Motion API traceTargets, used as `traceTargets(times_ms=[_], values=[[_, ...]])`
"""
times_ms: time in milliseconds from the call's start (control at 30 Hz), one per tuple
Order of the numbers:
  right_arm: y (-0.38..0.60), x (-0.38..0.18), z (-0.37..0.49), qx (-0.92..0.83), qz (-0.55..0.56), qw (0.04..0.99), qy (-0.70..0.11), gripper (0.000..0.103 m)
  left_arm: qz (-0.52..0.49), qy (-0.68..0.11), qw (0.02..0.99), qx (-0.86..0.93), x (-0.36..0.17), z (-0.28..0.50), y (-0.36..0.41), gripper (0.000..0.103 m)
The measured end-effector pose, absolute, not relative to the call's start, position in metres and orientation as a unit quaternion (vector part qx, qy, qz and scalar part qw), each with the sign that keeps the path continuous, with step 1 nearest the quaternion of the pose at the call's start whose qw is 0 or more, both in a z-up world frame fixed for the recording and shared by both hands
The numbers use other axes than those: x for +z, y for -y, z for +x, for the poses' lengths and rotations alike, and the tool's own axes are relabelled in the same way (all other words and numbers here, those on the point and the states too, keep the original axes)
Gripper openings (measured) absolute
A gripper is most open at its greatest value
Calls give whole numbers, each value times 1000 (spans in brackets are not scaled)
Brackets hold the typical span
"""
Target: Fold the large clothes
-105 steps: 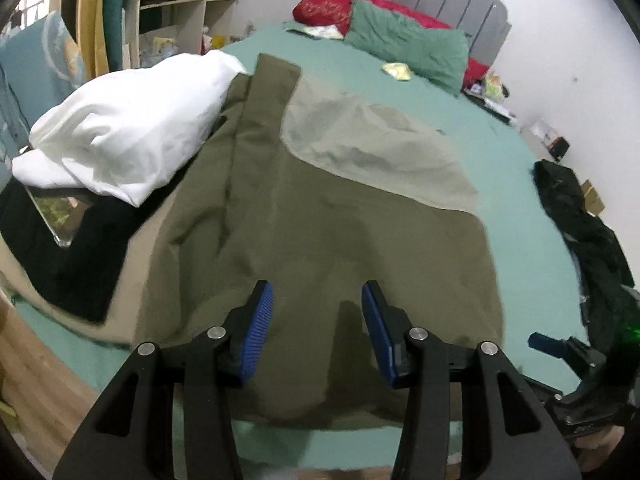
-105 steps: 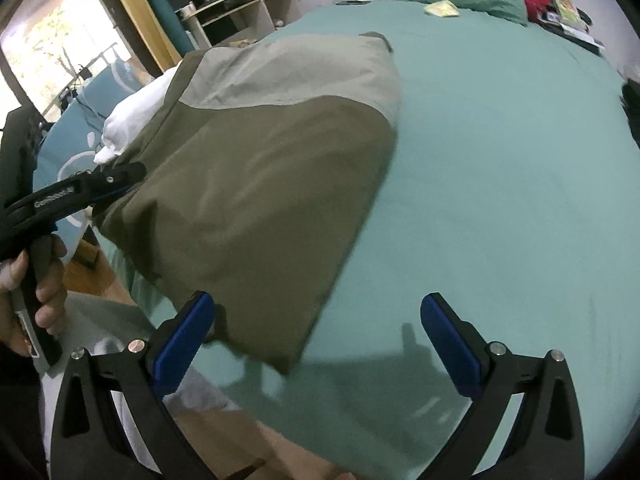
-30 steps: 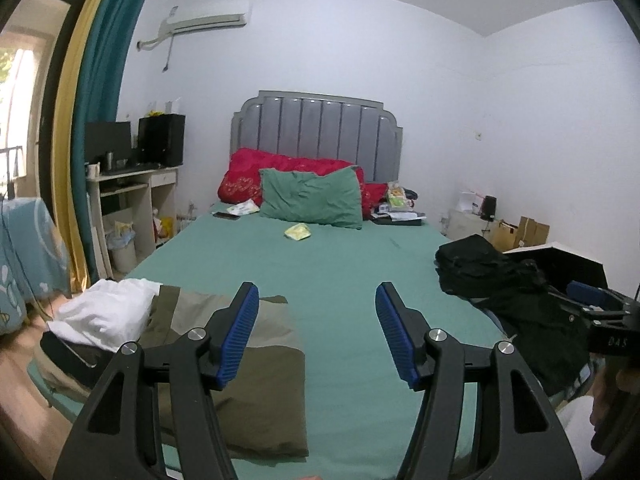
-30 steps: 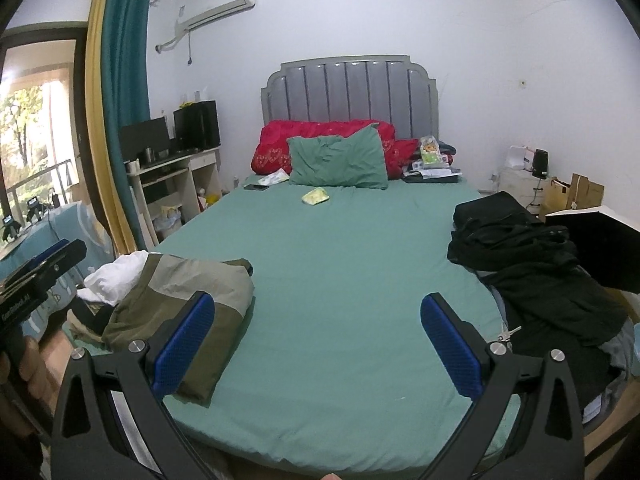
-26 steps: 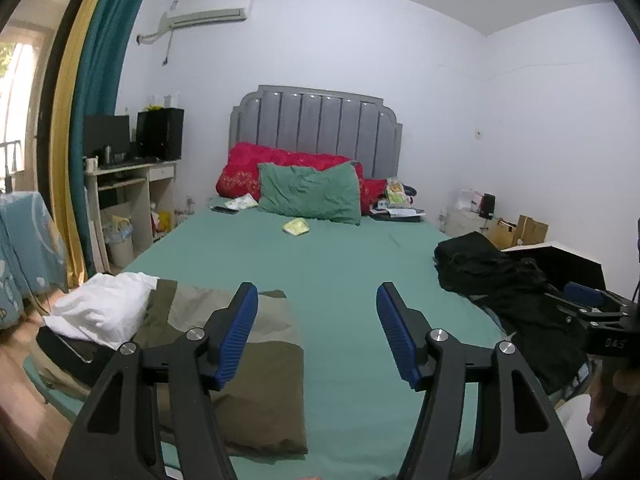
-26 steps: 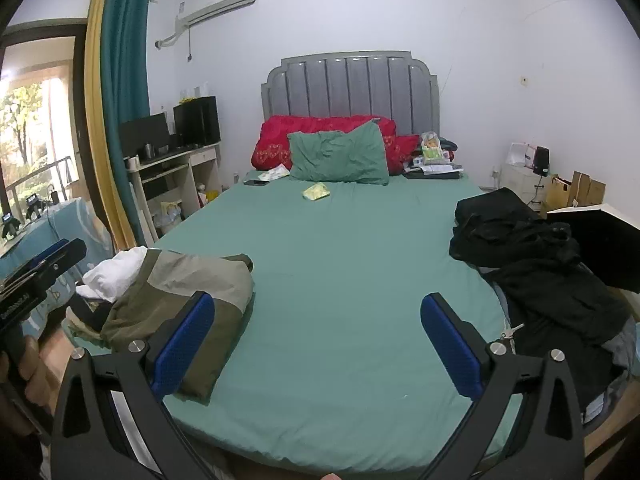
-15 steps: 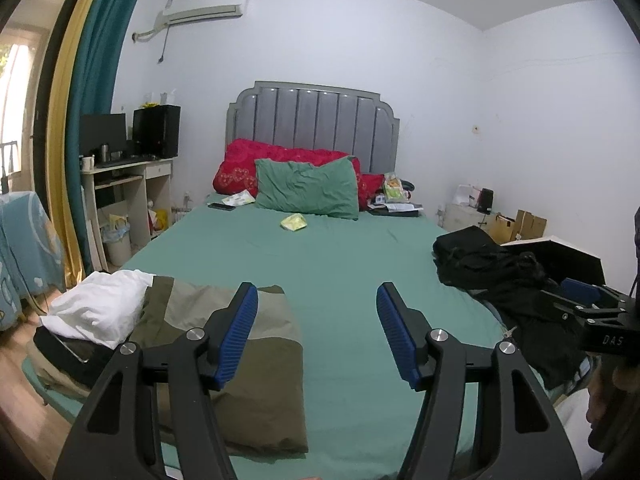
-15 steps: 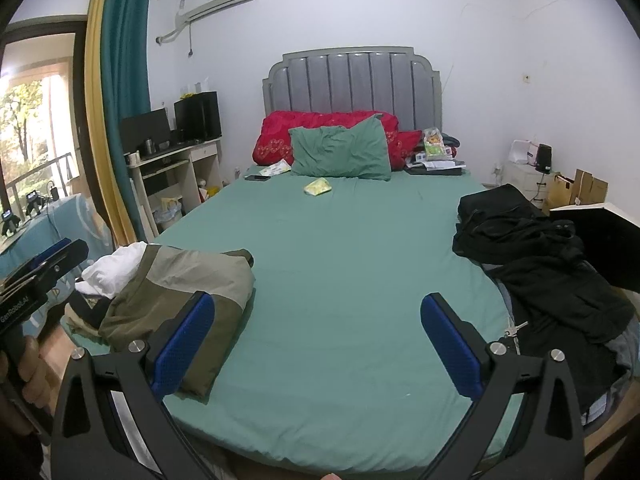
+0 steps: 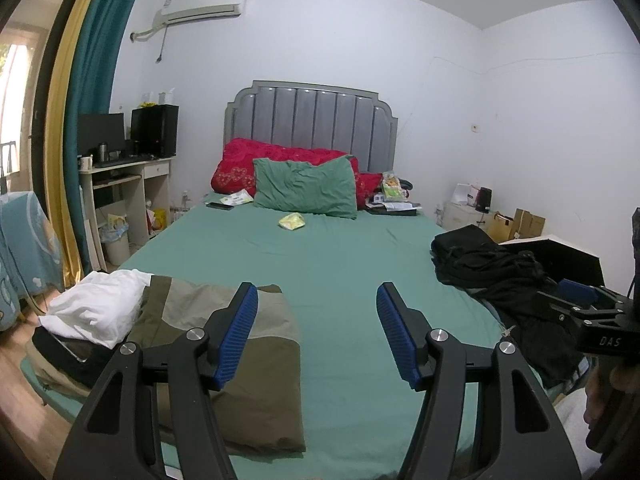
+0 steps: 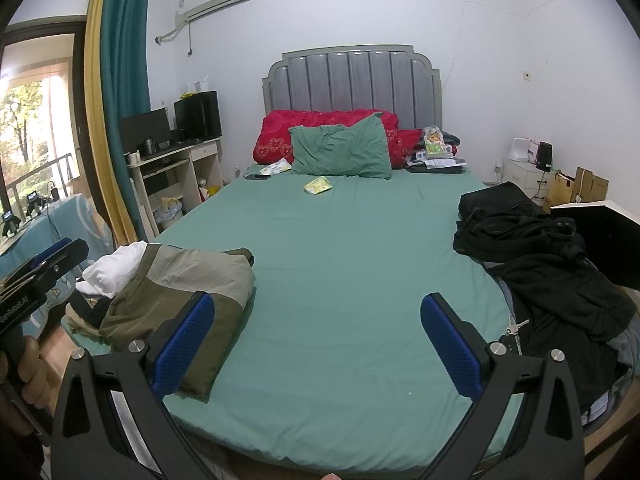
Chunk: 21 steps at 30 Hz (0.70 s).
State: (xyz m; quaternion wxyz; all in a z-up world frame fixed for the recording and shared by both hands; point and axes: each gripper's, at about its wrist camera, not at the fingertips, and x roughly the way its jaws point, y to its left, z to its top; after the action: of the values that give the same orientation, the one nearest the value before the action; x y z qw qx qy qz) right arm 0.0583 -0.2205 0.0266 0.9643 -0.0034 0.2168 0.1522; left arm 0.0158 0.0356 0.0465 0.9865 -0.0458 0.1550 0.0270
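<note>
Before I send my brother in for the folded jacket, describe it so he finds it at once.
On the green bed, go to the near corner on the curtain side. The folded jacket lies flat atop the clothes stack there, beside a white garment. It alone is two-tone, olive with a pale grey-beige panel; the unfolded black clothes lie opposite.

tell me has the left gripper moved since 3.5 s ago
Yes. The left gripper was low over the olive garment, near the white clothing; it has pulled back and up, so the headboard now shows.
</note>
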Motion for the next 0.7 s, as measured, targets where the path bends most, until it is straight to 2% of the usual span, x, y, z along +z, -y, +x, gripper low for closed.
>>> traceTargets(times_ms=[700], values=[[221,25,58,152,-3,964,-216,102,-46,-156,986,25,46,16,-37,65]])
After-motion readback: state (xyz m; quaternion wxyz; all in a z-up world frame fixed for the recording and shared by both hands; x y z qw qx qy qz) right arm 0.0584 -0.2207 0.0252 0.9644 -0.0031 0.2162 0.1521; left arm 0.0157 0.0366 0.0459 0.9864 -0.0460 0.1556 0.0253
